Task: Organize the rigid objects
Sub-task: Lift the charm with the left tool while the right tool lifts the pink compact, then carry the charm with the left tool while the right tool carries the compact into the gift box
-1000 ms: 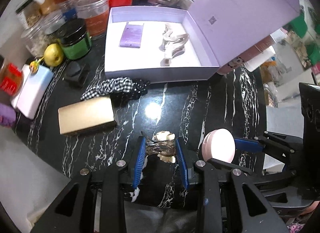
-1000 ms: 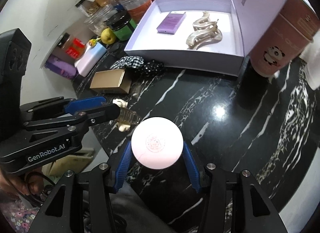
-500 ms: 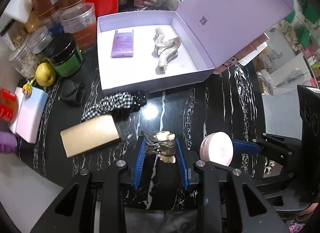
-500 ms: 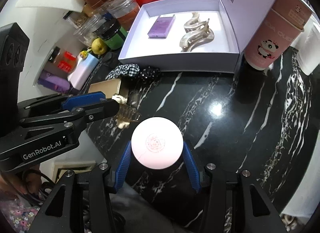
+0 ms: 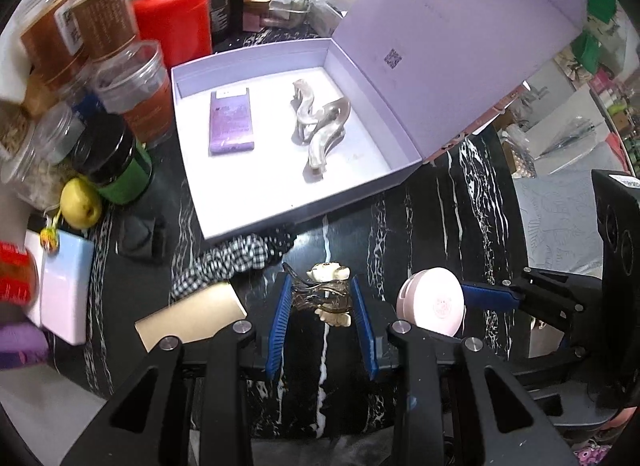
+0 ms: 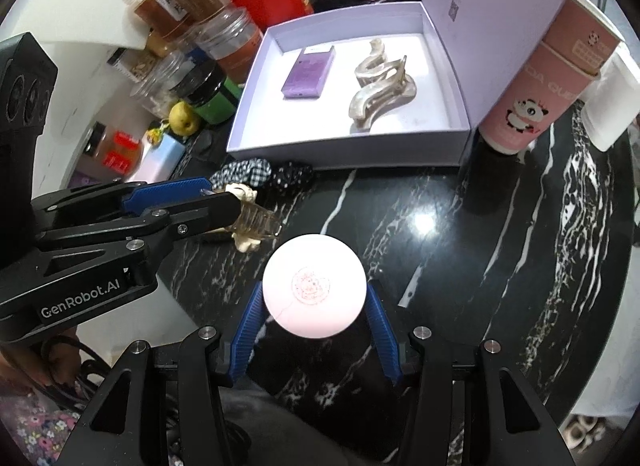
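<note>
Open lilac box (image 5: 280, 221) upper centre: purple card (image 5: 231, 123), pearly wavy clip (image 5: 320, 125); left gripper (image 5: 322, 306) clamping amber clip (image 5: 324, 294), right gripper (image 6: 314, 306) gripping round pink compact (image 6: 314, 286).

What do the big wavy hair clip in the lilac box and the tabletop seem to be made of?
The wavy hair clip looks like glossy plastic with a pearly grey-beige swirl; it catches soft highlights, so probably acetate or resin, though shell cannot be ruled out. The tabletop looks like polished black marble or a marble-look slab: white veins run through it and a lamp reflects sharply.
</note>
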A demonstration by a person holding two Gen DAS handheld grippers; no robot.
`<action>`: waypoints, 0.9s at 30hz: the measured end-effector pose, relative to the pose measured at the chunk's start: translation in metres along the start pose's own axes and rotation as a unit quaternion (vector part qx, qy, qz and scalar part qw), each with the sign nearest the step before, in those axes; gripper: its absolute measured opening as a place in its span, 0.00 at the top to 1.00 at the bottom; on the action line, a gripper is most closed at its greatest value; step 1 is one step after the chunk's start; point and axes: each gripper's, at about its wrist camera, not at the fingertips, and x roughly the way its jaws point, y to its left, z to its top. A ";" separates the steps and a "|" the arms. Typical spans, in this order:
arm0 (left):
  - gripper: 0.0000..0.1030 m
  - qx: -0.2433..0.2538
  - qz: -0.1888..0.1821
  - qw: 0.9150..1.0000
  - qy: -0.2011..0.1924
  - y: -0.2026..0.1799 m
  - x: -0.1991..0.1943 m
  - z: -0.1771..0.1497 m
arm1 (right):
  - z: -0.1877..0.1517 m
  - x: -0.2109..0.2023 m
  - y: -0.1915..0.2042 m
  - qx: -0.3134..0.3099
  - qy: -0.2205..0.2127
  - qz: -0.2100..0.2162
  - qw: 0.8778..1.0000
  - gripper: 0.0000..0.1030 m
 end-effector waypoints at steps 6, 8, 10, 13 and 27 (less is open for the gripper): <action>0.70 0.018 -0.006 1.000 -0.002 0.004 0.001 0.018 | 0.014 -0.001 0.000 0.015 -0.009 -0.011 1.000 0.50; 0.70 0.023 -0.007 1.000 -0.003 0.005 0.002 0.023 | 0.019 -0.002 0.000 0.019 -0.013 -0.013 1.000 0.50; 0.70 0.030 -0.008 1.000 -0.004 0.005 0.002 0.028 | 0.023 -0.001 -0.001 0.023 -0.015 -0.015 1.000 0.50; 0.70 0.038 -0.009 0.999 -0.005 0.006 0.003 0.036 | 0.030 -0.001 -0.002 0.028 -0.015 -0.018 0.999 0.50; 0.70 0.048 -0.015 0.999 -0.004 0.017 0.008 0.073 | 0.064 0.004 -0.005 0.036 -0.016 -0.025 0.999 0.50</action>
